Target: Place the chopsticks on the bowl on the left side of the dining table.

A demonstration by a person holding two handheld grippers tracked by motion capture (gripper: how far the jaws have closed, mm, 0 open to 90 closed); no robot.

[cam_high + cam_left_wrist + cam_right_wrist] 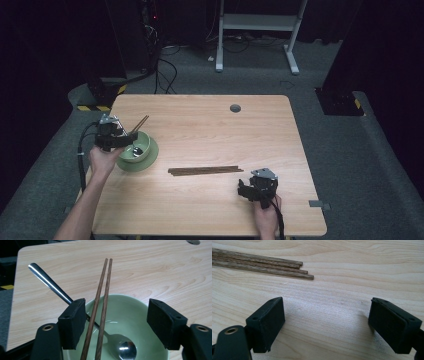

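A pale green bowl (pixel 138 153) (pixel 130 310) sits near the table's left edge. A metal spoon (pixel 50 285) lies in it, handle up over the rim. Two brown chopsticks (pixel 140 123) (pixel 102 290) lean in the bowl, side by side. My left gripper (pixel 125 138) (pixel 116 312) hovers over the bowl's near rim with its jaws wide apart; the chopsticks stand between them, close by the left pad, unpressed. Several more chopsticks (pixel 205 170) (pixel 262 265) lie flat mid-table. My right gripper (pixel 245 187) (pixel 327 315) is open low over bare wood, just short of their ends.
The wooden table (pixel 210 125) has a round grey cable port (pixel 235 108) near its far edge. A white desk frame (pixel 257 22) and loose cables (pixel 167 70) are on the floor beyond. The person's forearms reach in from the near edge.
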